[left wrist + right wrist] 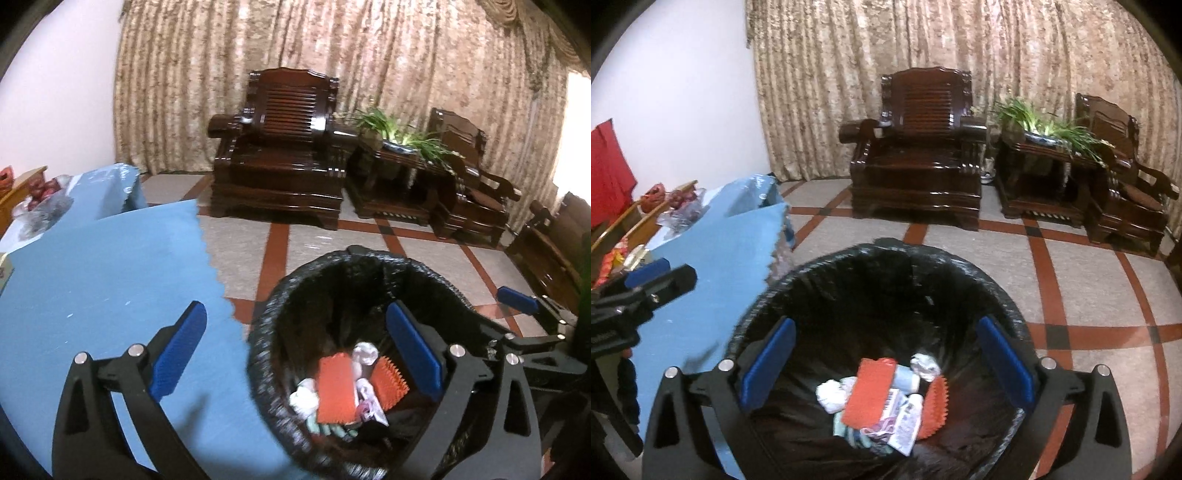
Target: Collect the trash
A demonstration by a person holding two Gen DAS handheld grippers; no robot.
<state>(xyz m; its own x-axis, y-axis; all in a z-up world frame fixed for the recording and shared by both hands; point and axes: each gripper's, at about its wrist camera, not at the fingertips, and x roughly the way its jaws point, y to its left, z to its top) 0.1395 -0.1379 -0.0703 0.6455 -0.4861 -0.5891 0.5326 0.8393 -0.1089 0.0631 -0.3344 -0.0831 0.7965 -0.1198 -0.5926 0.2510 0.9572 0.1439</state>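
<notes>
Both grippers, left [295, 354] and right [886, 362], gape wide and empty above the black-lined wastebasket [827, 266]; next, probably seek remaining litter on the blue-clothed table [110, 266].

The round bin lined with a black plastic bag [879, 280] has a wide open mouth, so straight down is free. Its bottom is covered by a heap of red card pieces, crumpled white tissue and wrappers [882, 398]. The right claw [886, 365] sits spread over the opening, nothing between its blue pads. The desk under a blue cloth [110, 266] butts right against the bin's left side, and the left claw [299, 354] straddles that edge. The red-and-grey tiled floor [1100, 280] to the right is bare up to the dark wooden armchair [919, 155].
</notes>
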